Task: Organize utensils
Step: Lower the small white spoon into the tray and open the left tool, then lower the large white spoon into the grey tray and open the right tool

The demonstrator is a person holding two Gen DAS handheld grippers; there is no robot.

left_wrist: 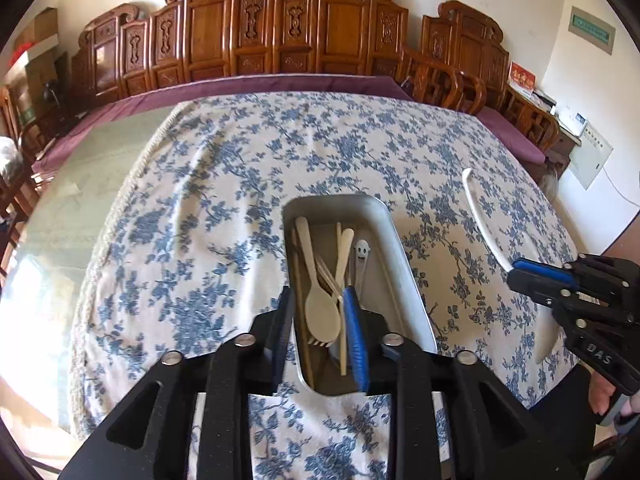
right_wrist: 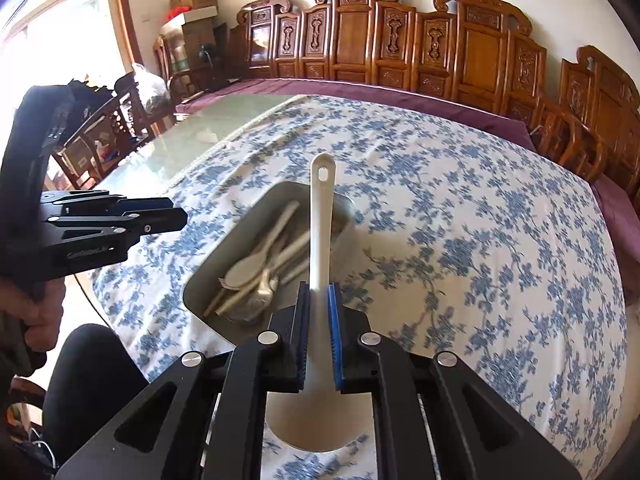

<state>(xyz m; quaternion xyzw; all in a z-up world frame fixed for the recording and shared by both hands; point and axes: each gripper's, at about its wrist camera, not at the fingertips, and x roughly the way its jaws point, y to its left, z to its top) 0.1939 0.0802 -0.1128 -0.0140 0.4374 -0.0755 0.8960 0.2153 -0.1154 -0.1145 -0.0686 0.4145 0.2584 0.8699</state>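
A metal tray [left_wrist: 408, 264] lies on the floral cloth and holds several pale utensils: a spoon [left_wrist: 318, 308], a fork and chopsticks. My left gripper [left_wrist: 320, 320] hovers open and empty over the tray's near end. My right gripper [right_wrist: 320, 332] is shut on the handle of a white rice paddle [right_wrist: 322, 216], held above the cloth just right of the tray [right_wrist: 224, 252]. The paddle's handle points away and its blade sits under the jaws. In the left wrist view the right gripper [left_wrist: 532, 276] holds the paddle [left_wrist: 480, 216] at the right.
A blue-and-white floral tablecloth [left_wrist: 224, 184] covers part of a glass-topped table [left_wrist: 72, 200]. Carved wooden chairs [left_wrist: 280, 32] line the far side. A wooden chair [right_wrist: 120, 120] stands at the table's left. The person's hand [right_wrist: 36, 320] and dark-clothed leg are at lower left.
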